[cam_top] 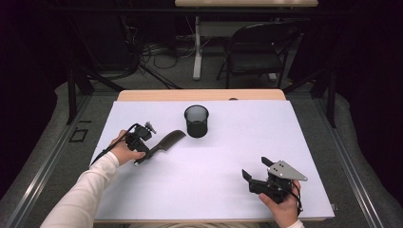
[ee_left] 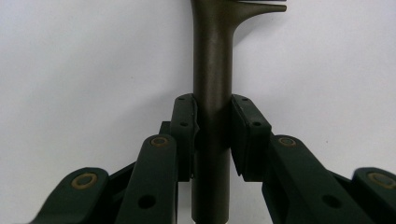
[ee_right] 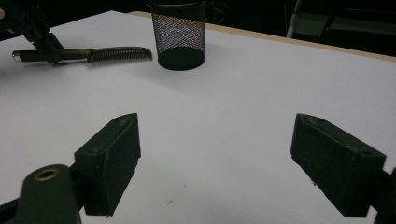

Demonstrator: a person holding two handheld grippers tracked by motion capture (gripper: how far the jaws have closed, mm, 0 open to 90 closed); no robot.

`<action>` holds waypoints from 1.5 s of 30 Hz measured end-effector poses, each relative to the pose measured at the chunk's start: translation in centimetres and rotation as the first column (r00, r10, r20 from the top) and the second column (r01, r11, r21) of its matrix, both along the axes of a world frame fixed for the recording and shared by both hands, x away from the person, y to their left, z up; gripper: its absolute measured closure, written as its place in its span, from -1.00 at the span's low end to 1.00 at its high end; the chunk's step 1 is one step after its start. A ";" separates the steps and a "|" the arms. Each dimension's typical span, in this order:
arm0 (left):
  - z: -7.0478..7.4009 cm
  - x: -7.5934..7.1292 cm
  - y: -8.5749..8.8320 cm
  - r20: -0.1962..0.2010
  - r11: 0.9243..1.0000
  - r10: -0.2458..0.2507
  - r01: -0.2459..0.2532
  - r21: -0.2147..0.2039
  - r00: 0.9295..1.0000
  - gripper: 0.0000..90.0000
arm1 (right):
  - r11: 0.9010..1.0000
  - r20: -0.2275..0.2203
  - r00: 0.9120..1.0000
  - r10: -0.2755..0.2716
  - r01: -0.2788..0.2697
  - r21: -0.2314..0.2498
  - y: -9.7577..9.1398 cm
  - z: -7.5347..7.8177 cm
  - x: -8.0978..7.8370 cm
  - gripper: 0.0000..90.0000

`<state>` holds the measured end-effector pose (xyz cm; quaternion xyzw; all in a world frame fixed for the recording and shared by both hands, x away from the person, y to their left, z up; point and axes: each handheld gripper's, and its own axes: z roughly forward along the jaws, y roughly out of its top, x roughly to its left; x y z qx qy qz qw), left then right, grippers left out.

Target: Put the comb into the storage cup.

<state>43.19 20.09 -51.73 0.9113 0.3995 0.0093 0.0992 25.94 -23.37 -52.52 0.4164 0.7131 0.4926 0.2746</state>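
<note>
A dark comb (cam_top: 167,141) lies slanted on the white table top (cam_top: 223,142), left of centre, its toothed end pointing at a black mesh cup (cam_top: 196,121). My left gripper (cam_top: 145,153) is shut on the comb's round handle (ee_left: 212,60), both pads pressed against its sides. In the right gripper view the comb (ee_right: 116,53) sits low over the table just left of the mesh cup (ee_right: 180,35), with the left gripper (ee_right: 39,35) on its handle. My right gripper (cam_top: 254,167) stands open near the front right, nothing between its jaws (ee_right: 229,149).
The mesh cup stands upright near the table's back middle. A wooden table edge (cam_top: 199,95) runs along the far side. Behind it are a folding chair (cam_top: 256,47), cables and a table leg on the floor.
</note>
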 end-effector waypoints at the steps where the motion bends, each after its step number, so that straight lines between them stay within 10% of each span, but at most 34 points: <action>1: 0.0 0.0 0.1 -0.001 1.000 0.001 -0.001 0.000 1.000 0.61 | 1.000 -0.001 1.000 0.000 0.000 0.000 0.0 0.0 0.0 -0.65; 30: 2.1 -1.5 1.9 0.114 0.986 0.121 -0.106 -0.126 0.986 0.61 | 1.000 -0.002 1.000 0.001 -0.001 -0.003 0.1 -0.1 0.1 -0.64; 45: 4.0 -2.7 2.4 0.165 0.960 0.190 -0.149 -0.237 0.968 0.62 | 1.000 -0.008 1.000 -0.001 0.001 -0.005 0.2 -0.2 0.1 -0.64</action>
